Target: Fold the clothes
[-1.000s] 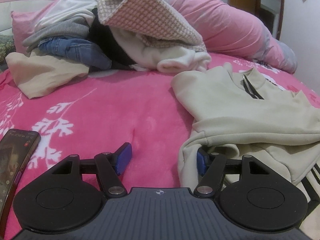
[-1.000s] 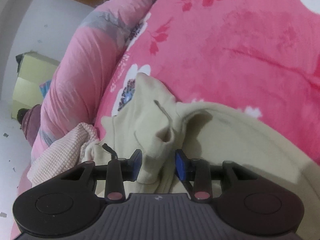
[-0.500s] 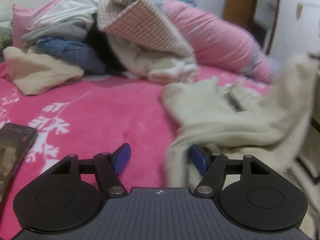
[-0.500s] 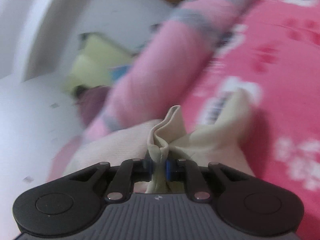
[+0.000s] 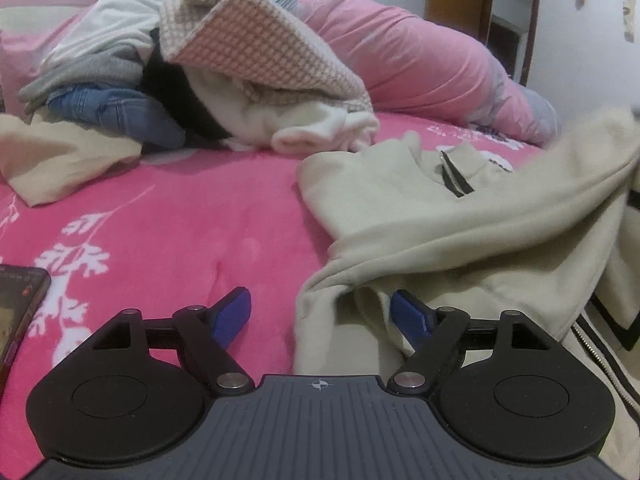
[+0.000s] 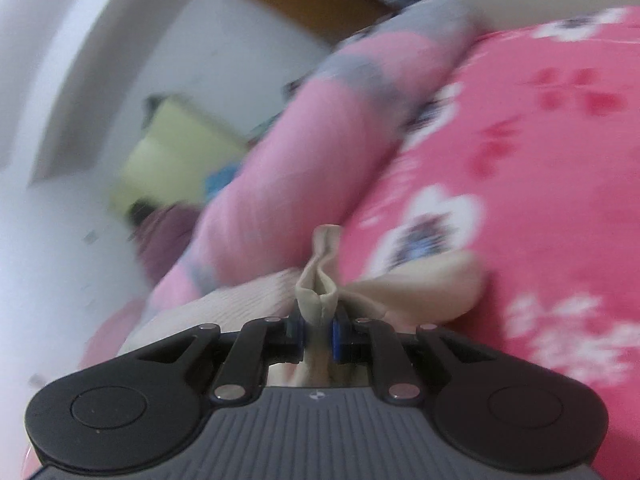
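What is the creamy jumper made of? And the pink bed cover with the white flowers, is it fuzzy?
The cream jumper looks like thick, soft sweatshirt knit, matte, probably cotton-blend: it drapes in fat rounded folds, with a dark zip at the collar. The right tool pinches it into a plump ridge. The pink bed cover looks like plush fleece: a faintly fuzzy, velvety sheen with soft dents.

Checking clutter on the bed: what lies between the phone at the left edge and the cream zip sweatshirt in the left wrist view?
Only bare pink floral blanket lies between the phone and the cream zip sweatshirt, apart from the open left tool's blue left fingertip.
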Demonstrator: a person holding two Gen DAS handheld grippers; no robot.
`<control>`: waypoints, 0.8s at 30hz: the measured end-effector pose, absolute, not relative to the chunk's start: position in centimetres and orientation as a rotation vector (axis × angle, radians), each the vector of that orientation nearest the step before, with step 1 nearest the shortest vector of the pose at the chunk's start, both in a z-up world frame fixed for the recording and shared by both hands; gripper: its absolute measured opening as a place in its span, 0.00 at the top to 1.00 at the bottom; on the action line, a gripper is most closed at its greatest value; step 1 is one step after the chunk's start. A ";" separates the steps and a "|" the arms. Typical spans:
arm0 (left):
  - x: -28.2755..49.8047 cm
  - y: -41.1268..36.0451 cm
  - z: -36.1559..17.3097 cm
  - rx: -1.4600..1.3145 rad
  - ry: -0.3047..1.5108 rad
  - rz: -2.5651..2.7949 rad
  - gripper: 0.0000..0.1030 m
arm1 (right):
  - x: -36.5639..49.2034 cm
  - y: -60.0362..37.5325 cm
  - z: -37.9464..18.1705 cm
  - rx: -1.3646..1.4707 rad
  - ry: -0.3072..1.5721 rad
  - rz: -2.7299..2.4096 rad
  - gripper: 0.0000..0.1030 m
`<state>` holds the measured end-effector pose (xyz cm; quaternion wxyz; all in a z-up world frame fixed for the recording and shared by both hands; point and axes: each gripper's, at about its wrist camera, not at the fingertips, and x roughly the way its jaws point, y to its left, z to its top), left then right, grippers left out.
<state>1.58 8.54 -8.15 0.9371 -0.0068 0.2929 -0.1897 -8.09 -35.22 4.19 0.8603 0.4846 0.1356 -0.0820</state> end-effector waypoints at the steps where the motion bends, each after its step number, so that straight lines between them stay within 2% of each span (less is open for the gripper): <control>1: 1.6 8.6 -8.2 -0.018 0.605 -0.387 0.24 | -8.5 -36.3 3.2 1.041 0.293 -0.190 0.86; 3: 1.7 8.5 -8.3 -0.013 0.614 -0.381 0.24 | -8.8 -38.3 1.0 1.096 0.356 -0.192 0.83; 7: 1.6 8.3 -8.5 0.010 0.617 -0.363 0.24 | -11.8 -40.3 -1.3 1.150 0.426 -0.154 0.58; 9: 1.7 8.2 -8.6 0.019 0.619 -0.353 0.23 | -14.3 -40.7 -1.4 1.120 0.395 -0.153 0.52; 14: 1.4 8.2 -8.2 0.051 0.621 -0.292 0.23 | -19.0 -40.6 -3.0 1.043 0.449 -0.173 0.52; 20: -3.1 8.1 -4.2 0.037 0.518 -0.262 0.23 | -17.3 -35.6 -6.0 0.954 0.659 -0.003 0.52; 24: -6.5 3.8 -1.7 0.060 0.450 -0.458 0.19 | -15.6 -33.2 -6.7 0.825 0.702 -0.042 0.56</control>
